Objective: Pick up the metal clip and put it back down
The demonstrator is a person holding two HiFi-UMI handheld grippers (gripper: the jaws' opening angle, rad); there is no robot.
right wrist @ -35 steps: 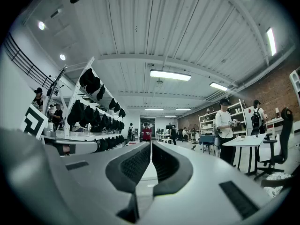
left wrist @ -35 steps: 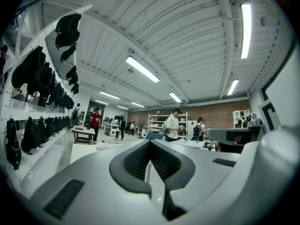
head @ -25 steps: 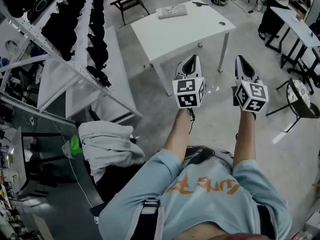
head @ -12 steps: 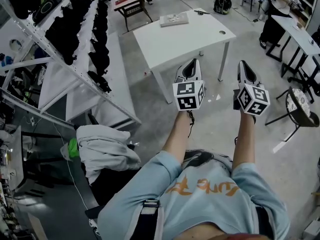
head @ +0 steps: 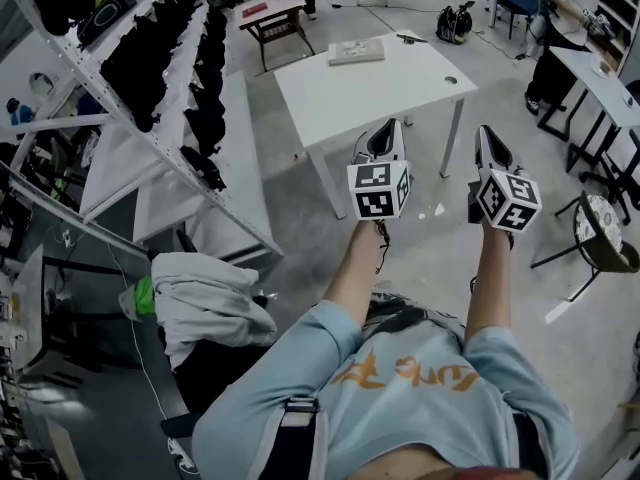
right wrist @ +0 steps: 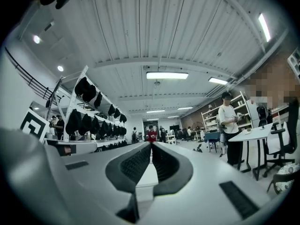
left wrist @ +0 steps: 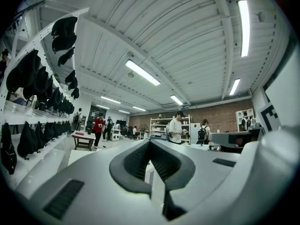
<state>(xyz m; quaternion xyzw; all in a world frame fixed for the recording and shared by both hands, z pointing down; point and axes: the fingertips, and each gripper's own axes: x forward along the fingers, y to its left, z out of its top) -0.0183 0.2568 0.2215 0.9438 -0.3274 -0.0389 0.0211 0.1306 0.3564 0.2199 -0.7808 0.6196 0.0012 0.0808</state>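
Tongs on left (head: 388, 125), tongs on right (head: 484, 133) — closed, empty.

Large open-plan lab or workshop. A white tabletop (head: 380, 83) stands on a bare concrete floor (head: 420, 258). Left of the tabletop, a long white metal rack (head: 110, 168) carries rows of black items (head: 160, 38). Right of it are more white desks (head: 600, 73) and a stool (head: 600, 230). Behind it are a small dark table (head: 272, 13) and a backpack (head: 455, 23) on the floor. Farther off are strip lights (left wrist: 142, 72) on a ribbed white ceiling (left wrist: 187, 32), a brick back wall (left wrist: 220, 114), open shelving (left wrist: 159, 125) and several people (left wrist: 176, 128) standing.
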